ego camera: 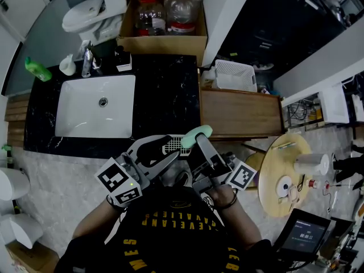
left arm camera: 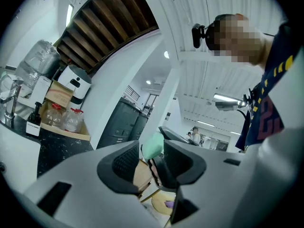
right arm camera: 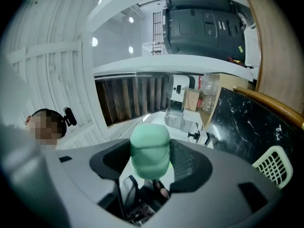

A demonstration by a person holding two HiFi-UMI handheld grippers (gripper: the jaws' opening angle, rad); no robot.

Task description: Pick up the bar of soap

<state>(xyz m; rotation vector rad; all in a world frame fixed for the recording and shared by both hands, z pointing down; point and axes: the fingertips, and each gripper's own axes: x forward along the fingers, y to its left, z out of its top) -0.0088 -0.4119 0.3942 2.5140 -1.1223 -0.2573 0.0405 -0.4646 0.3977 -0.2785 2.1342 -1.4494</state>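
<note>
Looking down over our own chest, we see the right gripper (right arm camera: pixel 151 163) clamped on the bar of soap (right arm camera: pixel 150 148). Its two dark pads press the mint-green bar from both sides, and the bar's rounded end sticks out past the fingertips. We hold the soap lifted off the sink's (ego camera: pixel 96 106) front right corner, on our side of the black marble counter (ego camera: pixel 165 95).

Our left gripper (left arm camera: pixel 151 165) sits just left of the soap, in front of the sink's right half. Its jaws stand about half apart with nothing between the pads; through the gap we see only the soap and the right gripper beyond.

A white slotted soap dish (ego camera: pixel 173 145) shows between the two grippers, near the counter's front edge. We cannot tell whether it touches either gripper.

Behind the sink stand the faucet (ego camera: pixel 87 58) and a dark pump bottle (ego camera: pixel 122 58). A green bottle (ego camera: pixel 37 70) lies off its back left corner. A cardboard box (ego camera: pixel 162 38) of plastic bottles sits behind and to the right of the sink, a white basket (ego camera: pixel 234 75) farther right, and a round wooden table (ego camera: pixel 287 172) well off to the front right.
</note>
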